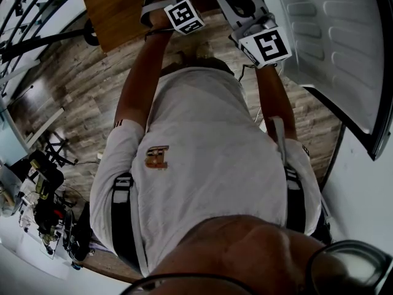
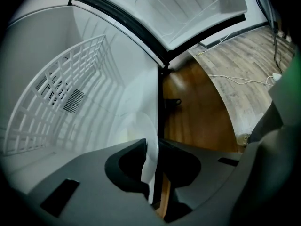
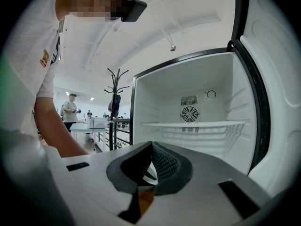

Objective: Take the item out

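Note:
In the left gripper view my left gripper [image 2: 153,147] is shut on a thin white item [image 2: 141,128], like a plate seen edge-on, which stands upright in the narrow gap between the jaws. It is at the open front of a white fridge compartment with a wire shelf [image 2: 61,93]. In the right gripper view my right gripper [image 3: 151,147] is shut with nothing in it and faces an open fridge compartment with one shelf [image 3: 193,124]. The head view shows only both marker cubes, left [image 1: 184,15] and right [image 1: 270,45]; the jaws are out of frame.
The open fridge door [image 1: 331,42] hangs at the right, beside my right arm. The floor [image 2: 193,117] below is wood, with cables on it. A person [image 3: 70,112], a coat stand [image 3: 116,93] and tables stand far off on the left.

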The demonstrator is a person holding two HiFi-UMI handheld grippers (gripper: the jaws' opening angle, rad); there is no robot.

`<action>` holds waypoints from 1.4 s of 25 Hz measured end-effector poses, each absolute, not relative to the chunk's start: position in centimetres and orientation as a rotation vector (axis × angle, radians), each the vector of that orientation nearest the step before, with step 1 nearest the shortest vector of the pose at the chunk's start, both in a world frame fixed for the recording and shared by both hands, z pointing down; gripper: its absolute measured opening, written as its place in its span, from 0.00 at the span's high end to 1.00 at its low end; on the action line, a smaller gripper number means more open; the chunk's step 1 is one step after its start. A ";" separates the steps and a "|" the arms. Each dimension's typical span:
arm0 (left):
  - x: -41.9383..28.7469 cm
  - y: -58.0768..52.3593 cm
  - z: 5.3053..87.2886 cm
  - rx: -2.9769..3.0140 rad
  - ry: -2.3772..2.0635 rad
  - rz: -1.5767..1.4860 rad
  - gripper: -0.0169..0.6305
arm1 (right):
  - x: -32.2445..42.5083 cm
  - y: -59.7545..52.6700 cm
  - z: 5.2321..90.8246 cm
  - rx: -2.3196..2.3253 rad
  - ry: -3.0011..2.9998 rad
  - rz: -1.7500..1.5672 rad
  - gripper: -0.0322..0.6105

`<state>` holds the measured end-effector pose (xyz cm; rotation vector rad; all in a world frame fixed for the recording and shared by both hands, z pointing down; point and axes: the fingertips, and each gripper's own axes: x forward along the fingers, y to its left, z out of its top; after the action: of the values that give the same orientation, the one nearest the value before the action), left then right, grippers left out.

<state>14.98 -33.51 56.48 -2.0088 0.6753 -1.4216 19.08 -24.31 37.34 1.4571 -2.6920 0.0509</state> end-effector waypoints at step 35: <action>10.9 -28.8 52.8 -1.852 0.501 -0.972 0.93 | 15.5 -22.5 37.2 1.523 -2.625 0.029 0.90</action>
<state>10.87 -28.80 52.81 -1.8522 0.5006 -0.9717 15.52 -22.48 37.24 1.5227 -2.6251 0.0287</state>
